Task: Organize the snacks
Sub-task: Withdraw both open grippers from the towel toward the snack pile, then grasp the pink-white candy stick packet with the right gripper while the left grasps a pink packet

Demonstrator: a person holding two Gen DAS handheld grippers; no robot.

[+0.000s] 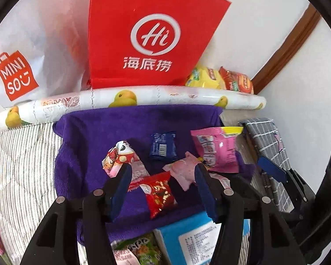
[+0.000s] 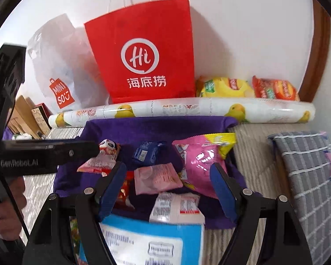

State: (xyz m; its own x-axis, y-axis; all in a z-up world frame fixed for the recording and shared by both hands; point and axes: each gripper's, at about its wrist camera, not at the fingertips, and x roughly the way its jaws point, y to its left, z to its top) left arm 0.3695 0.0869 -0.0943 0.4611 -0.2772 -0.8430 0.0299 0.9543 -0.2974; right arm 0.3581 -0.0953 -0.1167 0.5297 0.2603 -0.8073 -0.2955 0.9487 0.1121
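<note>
A red paper bag (image 1: 152, 33) with white cord handles and a translucent white plastic bag (image 1: 33, 50) are seen against the wall, far beyond both hand-held grippers. In front of them a glossy roll (image 1: 130, 99) printed with yellow fruit is laid across. Nearer, a purple towel (image 1: 88, 137) of napped cloth is spread over striped bedding (image 1: 22, 154); the snacks are scattered on it.

Just beyond the right hand-held gripper (image 2: 167, 176) a shiny pink packet (image 2: 200, 161) and a flat pale pink sachet (image 2: 156, 176) are found; its jaws are spread wide and released, with nothing pressed.

The left hand-held gripper (image 1: 163, 174) is parted moderately, gripping nothing; a crinkled red wrapper (image 1: 160, 194) lies between its fingers, a panda-printed candy (image 1: 119, 156) beyond its left finger.

A grey checked cloth (image 2: 309, 172) lies to the right. Only the right view shows the bag's handles and a hand (image 2: 4, 216).
</note>
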